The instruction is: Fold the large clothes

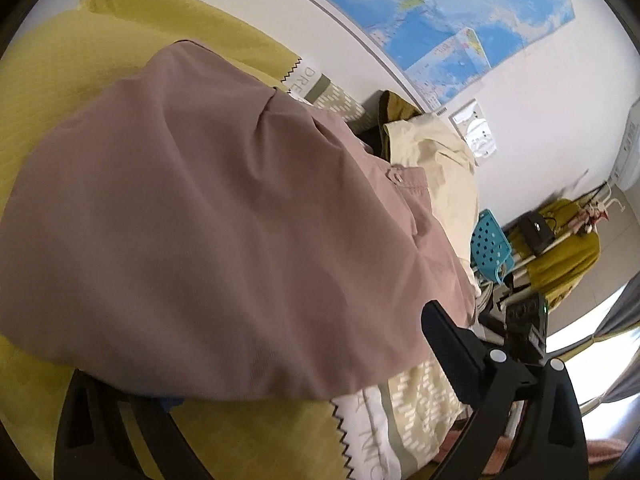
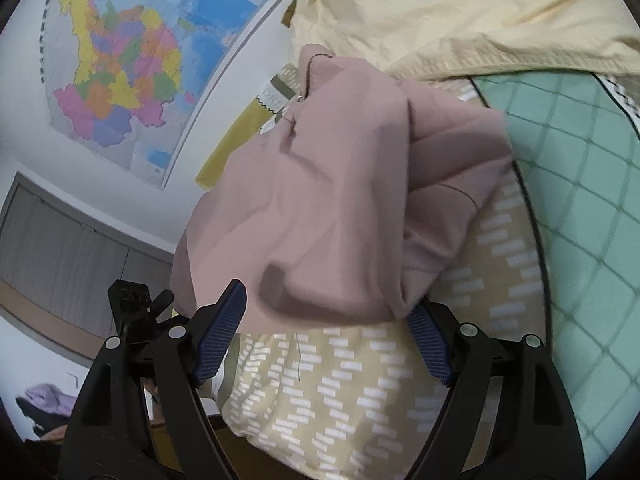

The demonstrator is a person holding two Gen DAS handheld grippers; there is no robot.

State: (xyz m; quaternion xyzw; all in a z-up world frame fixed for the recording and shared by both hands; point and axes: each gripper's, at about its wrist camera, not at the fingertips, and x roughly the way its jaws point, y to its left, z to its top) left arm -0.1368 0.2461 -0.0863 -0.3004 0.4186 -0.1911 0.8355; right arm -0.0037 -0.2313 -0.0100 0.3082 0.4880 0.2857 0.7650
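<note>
Fingers of my right gripper (image 2: 324,340) stand wide apart, the pink garment's (image 2: 340,200) near hem lying just between their tips, unpinched. My left gripper (image 1: 256,364) gapes too, one finger hidden under that cloth. The garment stretches away from me across the patterned bedding (image 2: 360,400) toward a cream garment (image 2: 460,12).

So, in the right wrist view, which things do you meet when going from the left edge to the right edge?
Grey cabinet doors → coloured wall map → pink garment → green checked cloth.
</note>
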